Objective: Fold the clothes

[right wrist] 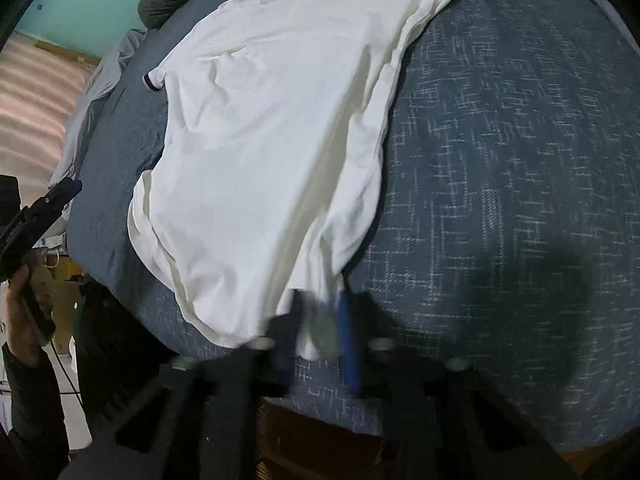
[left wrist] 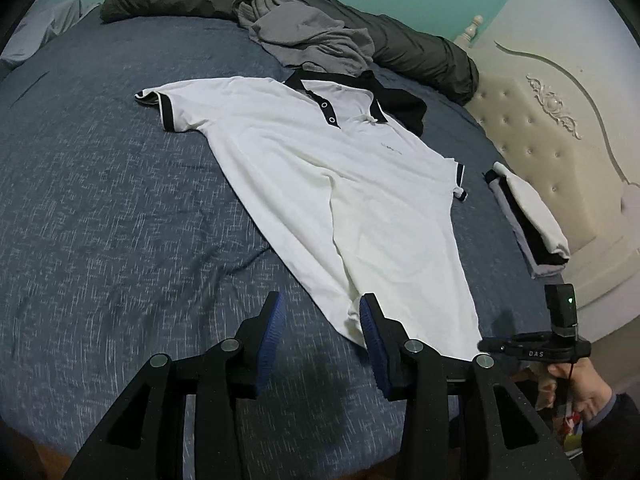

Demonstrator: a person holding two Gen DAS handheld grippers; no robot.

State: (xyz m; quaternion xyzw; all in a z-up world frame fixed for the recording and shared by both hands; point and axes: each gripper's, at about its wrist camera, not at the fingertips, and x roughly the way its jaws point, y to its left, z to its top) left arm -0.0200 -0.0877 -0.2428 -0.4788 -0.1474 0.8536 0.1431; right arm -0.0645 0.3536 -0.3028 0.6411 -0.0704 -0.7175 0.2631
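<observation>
A white polo shirt (left wrist: 320, 176) with a black collar and black sleeve trim lies flat, front up, on the blue bedspread (left wrist: 100, 200). My left gripper (left wrist: 322, 300) is open just above the shirt's near hem, with only bedspread between its blue pads; its right finger (left wrist: 370, 320) is at the hem's edge. The right wrist view is blurred, but it shows my right gripper (right wrist: 320, 300) shut on the hem corner of the shirt (right wrist: 260, 140), white cloth bunched between its fingers. The left wrist view shows that gripper (left wrist: 492, 345) at the shirt's near right corner, a hand on it.
A pile of grey clothes (left wrist: 304, 36) and a dark rolled duvet (left wrist: 420, 56) lie at the far side. A black garment (left wrist: 408, 108) sits beside the collar. A folded stack (left wrist: 528, 220) rests by the cream headboard (left wrist: 560, 120). The bed's near edge is below the grippers.
</observation>
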